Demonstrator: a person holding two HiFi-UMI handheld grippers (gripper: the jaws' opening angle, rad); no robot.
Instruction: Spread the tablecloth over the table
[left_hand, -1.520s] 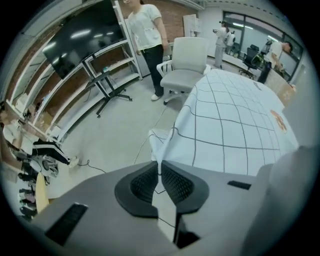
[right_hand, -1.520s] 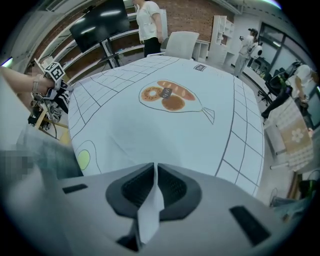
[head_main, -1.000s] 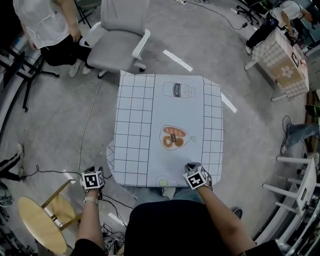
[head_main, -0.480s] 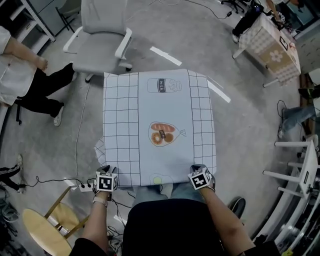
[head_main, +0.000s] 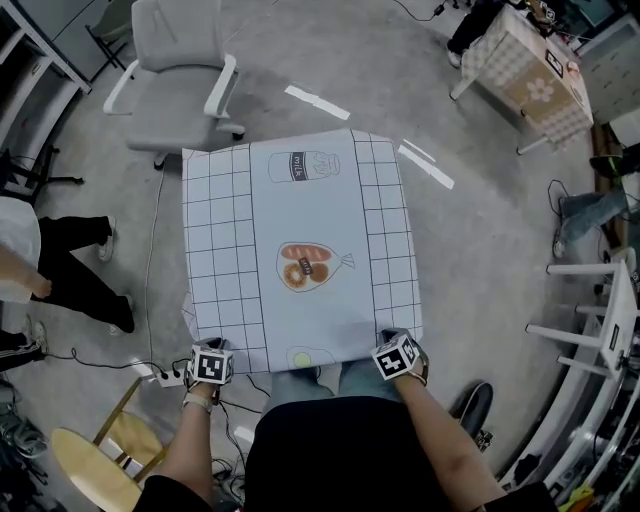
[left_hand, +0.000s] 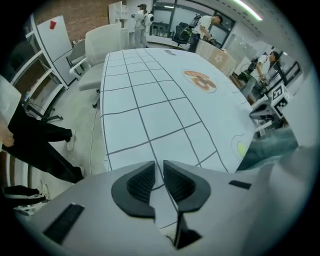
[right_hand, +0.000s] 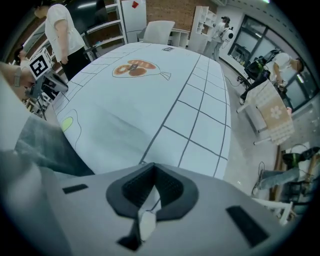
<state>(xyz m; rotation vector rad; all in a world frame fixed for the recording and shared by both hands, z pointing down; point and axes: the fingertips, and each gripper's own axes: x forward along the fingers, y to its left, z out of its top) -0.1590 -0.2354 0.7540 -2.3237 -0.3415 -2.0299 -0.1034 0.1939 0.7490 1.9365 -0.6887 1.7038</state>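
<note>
1. The tablecloth (head_main: 300, 215) already lies flat over the worktop, which is hidden under it; the grid and the printed pictures show no big wrinkles in the head view; I judge the main spreading done.
2. My left hand-held gripper (head_main: 214, 348) is at the near left corner; its jaws have just been closing and the cloth's edge lies between them; they look pinched on it, though a thin slit still shows between the pads (left_hand: 141, 182).
3. My right hand-held gripper (head_main: 388, 338) is at the near right corner, jaws fully together on the cloth's near edge, a small fold of it caught between the pads (right_hand: 169, 189).
4. The near edge runs between the two grippers, just in front of my body; the far edge reaches toward the office chair (head_main: 180, 70).
5. Left to do, as I judge it: the cloth sits a little askew, and its far right corner looks cut off at an angle, perhaps folded or hanging; a last tug to square it and even the overhang, then both corners let go.
</note>
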